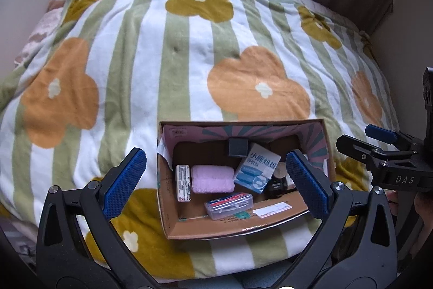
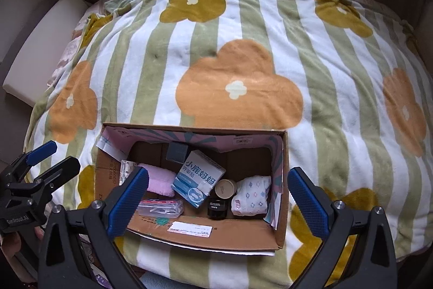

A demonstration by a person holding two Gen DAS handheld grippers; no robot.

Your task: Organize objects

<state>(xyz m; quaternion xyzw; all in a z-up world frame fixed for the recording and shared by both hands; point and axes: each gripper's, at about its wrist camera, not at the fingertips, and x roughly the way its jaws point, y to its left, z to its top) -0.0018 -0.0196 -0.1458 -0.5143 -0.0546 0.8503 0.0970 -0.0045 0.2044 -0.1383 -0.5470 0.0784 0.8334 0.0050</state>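
Flowered striped blanket [image 2: 243, 50] carrying an open cardboard box [image 2: 282, 180].
Left gripper [image 1: 216, 178] and right gripper [image 2: 219, 197] hover over the box, fingers spread wide, empty; pink towel [image 1: 212, 178] and blue-white carton [image 2: 197, 182] lie inside it.

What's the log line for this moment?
left gripper: open, empty | right gripper: open, empty | cardboard box: on blanket, items inside
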